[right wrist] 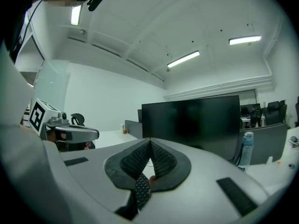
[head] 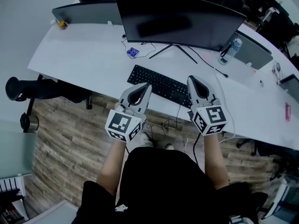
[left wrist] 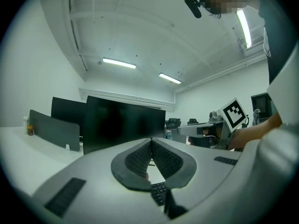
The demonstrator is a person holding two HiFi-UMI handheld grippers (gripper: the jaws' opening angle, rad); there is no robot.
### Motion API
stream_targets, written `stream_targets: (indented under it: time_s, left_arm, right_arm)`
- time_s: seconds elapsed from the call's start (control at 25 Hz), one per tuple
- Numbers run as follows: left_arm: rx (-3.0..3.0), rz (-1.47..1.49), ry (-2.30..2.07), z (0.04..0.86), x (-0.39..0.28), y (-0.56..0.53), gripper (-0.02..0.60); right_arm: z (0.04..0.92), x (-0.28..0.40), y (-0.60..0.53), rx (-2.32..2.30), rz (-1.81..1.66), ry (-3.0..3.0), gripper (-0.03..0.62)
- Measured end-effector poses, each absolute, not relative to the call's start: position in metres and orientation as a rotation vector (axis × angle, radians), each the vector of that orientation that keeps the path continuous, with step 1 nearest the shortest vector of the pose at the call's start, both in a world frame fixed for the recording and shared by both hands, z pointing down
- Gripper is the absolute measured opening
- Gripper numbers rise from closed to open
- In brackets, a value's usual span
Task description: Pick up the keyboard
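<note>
Big white table (head: 84, 55) fills the head view, with a wide dark monitor (head: 180, 22) standing at its far side. In front of the monitor's stand lies the black keyboard (head: 159, 84), flat on the table, set at a slight slant and close to the near edge. Both tools point roughly level at it. The left tool (head: 148, 85) noses in at the keyboard's near edge left of the middle, and the right tool (head: 190, 79) sits at its right end; whether either touches it, I can't tell. Each tool's own view shows the jaws pressed together with nothing between them: left tool (left wrist: 151, 140), right tool (right wrist: 149, 140). So no grip yet, and they need to open first. The keyboard looks long, thin, stiff and light, smooth plastic that may slip. The best hold, I reckon, is one tool at each short end, pinching top to underside, lifted evenly so it stays level.
</note>
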State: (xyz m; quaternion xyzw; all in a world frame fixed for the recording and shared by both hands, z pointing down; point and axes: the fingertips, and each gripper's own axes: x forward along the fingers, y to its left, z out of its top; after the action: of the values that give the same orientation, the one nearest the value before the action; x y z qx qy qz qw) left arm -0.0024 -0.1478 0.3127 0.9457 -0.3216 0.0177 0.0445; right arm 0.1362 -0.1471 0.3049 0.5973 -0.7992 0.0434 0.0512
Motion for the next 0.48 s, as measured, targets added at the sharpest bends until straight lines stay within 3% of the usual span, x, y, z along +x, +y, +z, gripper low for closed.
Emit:
stream_targets:
  time_s: [0.48]
  left_arm:
    - [2.92, 0.066, -0.803, 0.327, -0.012, -0.18, 0.009]
  right_arm:
    - [0.315, 0.127, -0.162, 1.937, 0.16, -2.304, 0.005]
